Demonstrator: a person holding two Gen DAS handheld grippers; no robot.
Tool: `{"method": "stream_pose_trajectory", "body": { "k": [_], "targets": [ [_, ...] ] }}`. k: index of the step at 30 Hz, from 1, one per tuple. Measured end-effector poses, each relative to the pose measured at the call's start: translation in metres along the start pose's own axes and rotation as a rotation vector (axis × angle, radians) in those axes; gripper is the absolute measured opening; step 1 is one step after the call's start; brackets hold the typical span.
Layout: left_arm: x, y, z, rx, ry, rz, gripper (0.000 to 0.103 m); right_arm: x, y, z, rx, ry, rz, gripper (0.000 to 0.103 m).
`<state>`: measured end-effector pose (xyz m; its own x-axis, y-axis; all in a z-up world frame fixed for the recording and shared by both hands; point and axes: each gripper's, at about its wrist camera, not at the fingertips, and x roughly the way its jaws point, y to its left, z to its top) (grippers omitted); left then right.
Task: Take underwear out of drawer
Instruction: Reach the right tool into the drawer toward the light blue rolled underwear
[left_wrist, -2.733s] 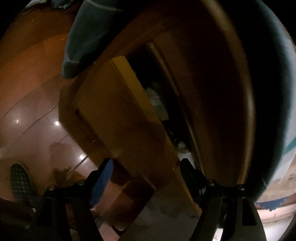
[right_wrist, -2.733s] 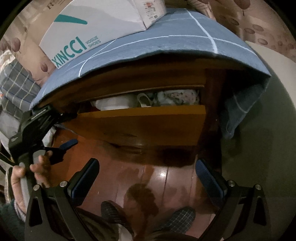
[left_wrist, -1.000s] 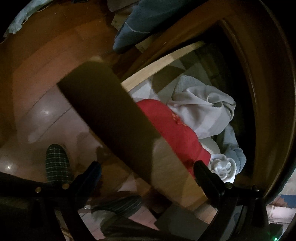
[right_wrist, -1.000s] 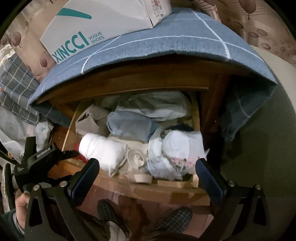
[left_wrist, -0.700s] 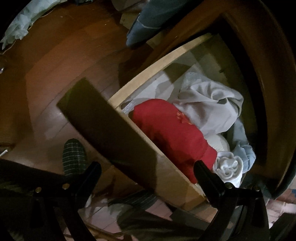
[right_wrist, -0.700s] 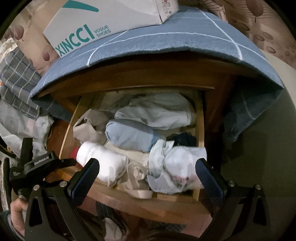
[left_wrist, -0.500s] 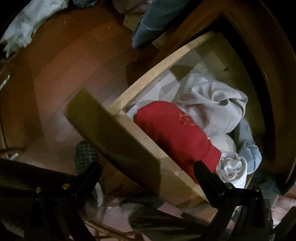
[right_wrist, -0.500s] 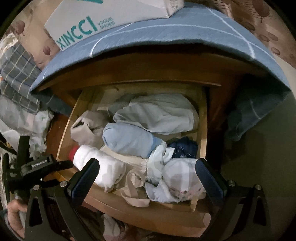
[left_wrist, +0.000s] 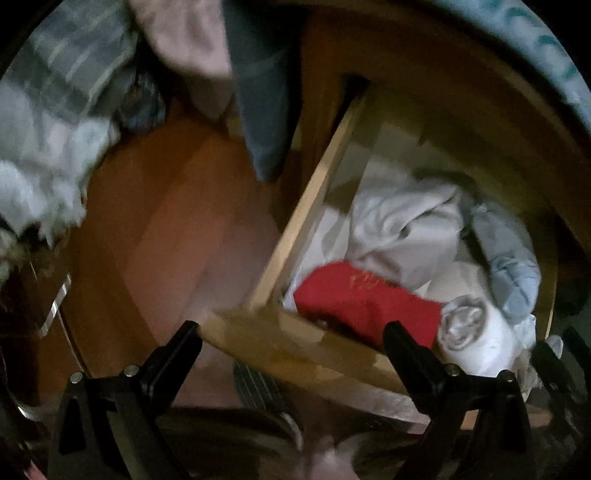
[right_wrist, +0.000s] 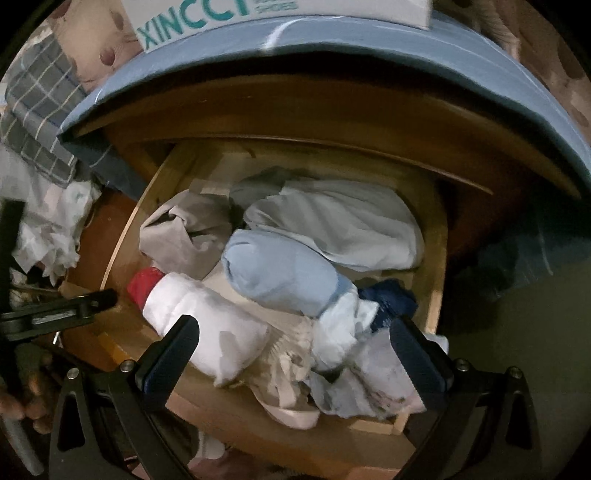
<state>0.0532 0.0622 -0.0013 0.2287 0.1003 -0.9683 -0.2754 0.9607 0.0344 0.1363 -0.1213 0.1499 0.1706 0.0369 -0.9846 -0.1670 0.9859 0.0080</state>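
The wooden cabinet (right_wrist: 332, 110) fills the view, a blue checked cloth (right_wrist: 369, 48) draped over its top and a shoe box (right_wrist: 258, 7) sitting on that, and below it the drawer (right_wrist: 437, 258) is pulled well out over the wooden floor (left_wrist: 166, 240). It's packed! At the back edge lies a big pale bundle (right_wrist: 343, 225), a grey crumpled piece (right_wrist: 184, 232) toward the back left corner, a light-blue roll (right_wrist: 280, 273) in the middle, a white roll (right_wrist: 207, 325) along the front edge, a red piece (left_wrist: 362, 299) tucked into the front left corner, and a small navy item (right_wrist: 391, 295) by the right wall. Which of these counts as the underwear is hard to call from here. The right gripper (right_wrist: 295, 347) hangs over the front edge, jaws spread wide, nothing between them. The left gripper (left_wrist: 291, 343) is wide open too, empty, straddling the drawer's front left corner. All of it looks soft, light and floppy, so a roll should lift easily but may unravel or drag a neighbour; best to pinch across the thick middle of a roll, not a loose edge.
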Motion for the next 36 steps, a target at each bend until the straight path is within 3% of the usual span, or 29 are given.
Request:
{"method": "stream_pose_trajectory", "body": {
  "k": [5, 9, 19, 24, 32, 36],
  "targets": [
    [-0.036, -0.01, 0.005, 0.179, -0.169, -0.025, 0.1, 0.012, 0.016, 0.009, -0.032, 0.002, -0.059, 0.096],
    [-0.038, -0.012, 0.012, 0.239, -0.223, -0.071, 0.1, 0.022, 0.021, 0.015, -0.042, 0.017, -0.099, 0.092],
    [-0.026, -0.019, 0.012, 0.296, -0.219, -0.177, 0.1, 0.048, 0.029, 0.028, -0.087, 0.073, -0.186, 0.082],
    [-0.022, -0.023, 0.011, 0.31, -0.207, -0.196, 0.1, 0.06, 0.028, 0.032, -0.085, 0.099, -0.205, 0.079],
    [-0.02, -0.029, 0.009, 0.341, -0.181, -0.298, 0.1, 0.062, 0.023, 0.032, -0.043, 0.105, -0.164, 0.068],
    [-0.021, -0.037, 0.005, 0.39, -0.179, -0.314, 0.1, 0.057, 0.019, 0.028, -0.032, 0.09, -0.137, 0.06]
  ]
}}
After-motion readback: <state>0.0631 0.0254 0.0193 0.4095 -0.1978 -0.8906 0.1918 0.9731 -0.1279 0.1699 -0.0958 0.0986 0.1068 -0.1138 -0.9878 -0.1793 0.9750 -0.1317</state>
